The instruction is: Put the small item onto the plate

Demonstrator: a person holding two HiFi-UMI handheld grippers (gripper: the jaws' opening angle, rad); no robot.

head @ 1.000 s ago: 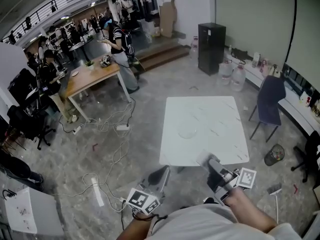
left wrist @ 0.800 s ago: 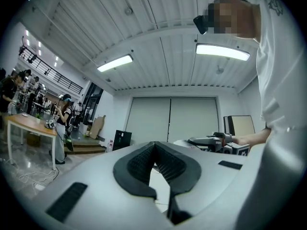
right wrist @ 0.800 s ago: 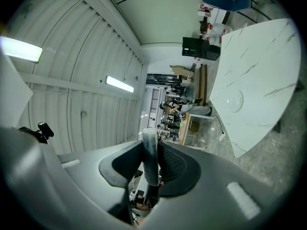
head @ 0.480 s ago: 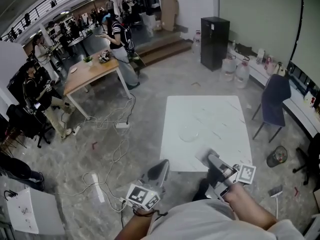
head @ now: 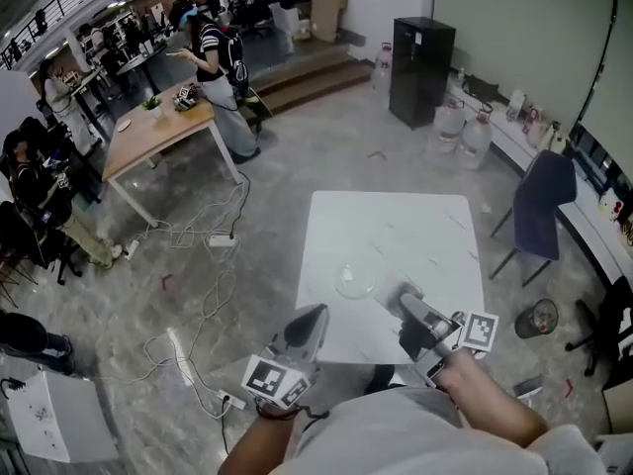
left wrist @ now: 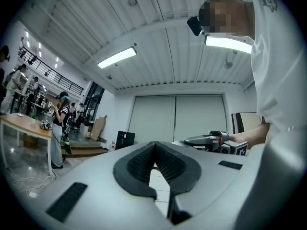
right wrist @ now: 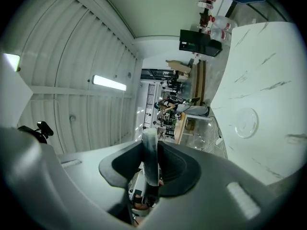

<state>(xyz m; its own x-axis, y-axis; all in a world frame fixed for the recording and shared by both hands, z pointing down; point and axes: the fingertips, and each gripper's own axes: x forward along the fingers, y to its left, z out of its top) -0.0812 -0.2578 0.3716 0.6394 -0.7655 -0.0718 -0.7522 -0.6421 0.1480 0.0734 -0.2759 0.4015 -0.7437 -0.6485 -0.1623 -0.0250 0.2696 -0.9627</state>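
Since the earlier frames the table (head: pixel 415 228) has drawn closer in the head view. The right gripper (head: pixel 398 302) has advanced over the table's near edge, and its tip now lies just beside the plate (head: pixel 342 290).

Visibility limits:
- The small item (right wrist: pixel 150 158) cannot be made out in the head view, where the gripper body covers it.
- In the right gripper view it shows only as a narrow grey strip. Its near end is lost in the dark throat between the jaws, so what kind of thing it is cannot be told.
- The plate is clear glass and reads only as a faint round outline on the white tabletop.
- The person's forearms and white shirt are cut off at the bottom of the head view.

Orientation: the small item's long axis runs along the jaws. Its far end stands slightly beyond the pad tips and points away from the camera. The right gripper is rolled onto its side, so the tabletop appears at the right of its own view.

Gripper state: the right gripper is clamped on the small item, with a pad pressing on each flat side. The left gripper (head: pixel 311 317) is held near the table's near left corner, with its pad tips together and nothing between them.

Containers: the plate sits near the table's near left part and has nothing on it.
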